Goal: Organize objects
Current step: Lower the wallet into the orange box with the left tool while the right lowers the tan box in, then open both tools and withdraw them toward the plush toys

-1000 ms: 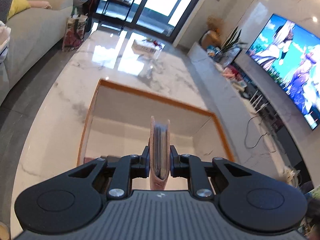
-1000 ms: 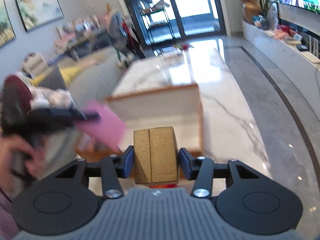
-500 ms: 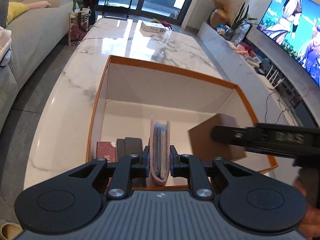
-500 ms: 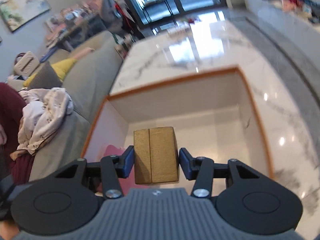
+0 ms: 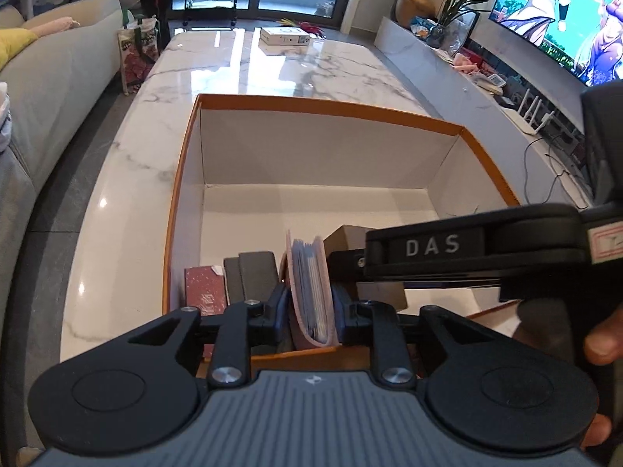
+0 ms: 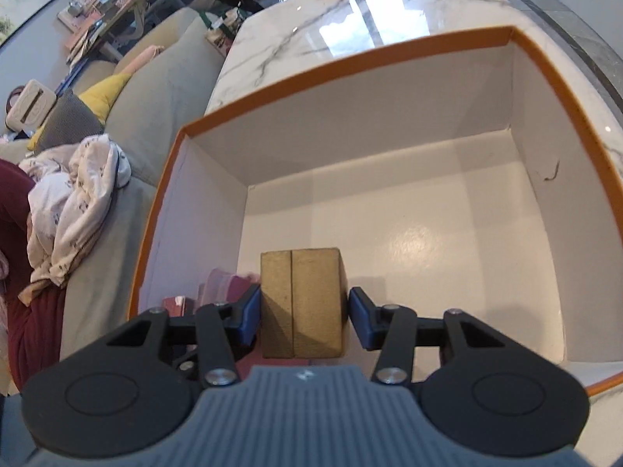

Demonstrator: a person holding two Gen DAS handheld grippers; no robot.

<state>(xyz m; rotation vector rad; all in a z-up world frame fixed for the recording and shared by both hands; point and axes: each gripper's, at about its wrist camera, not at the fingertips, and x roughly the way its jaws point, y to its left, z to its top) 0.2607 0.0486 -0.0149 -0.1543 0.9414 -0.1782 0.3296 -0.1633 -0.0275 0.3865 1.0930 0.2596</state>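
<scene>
My left gripper is shut on a pink card holder stood on edge, low inside the orange-rimmed box at its near side. My right gripper is shut on a tan cardboard box, held inside the same orange-rimmed box near its front. In the left wrist view the right gripper reaches in from the right with the tan box just right of the card holder.
Inside the box lie a red booklet and dark flat cases at the near left. The box sits on a marble table with a white carton at its far end. A sofa stands left.
Both grippers have moved forward and down into the orange-rimmed box, each holding its object. The right gripper has come up close beside the left one.
</scene>
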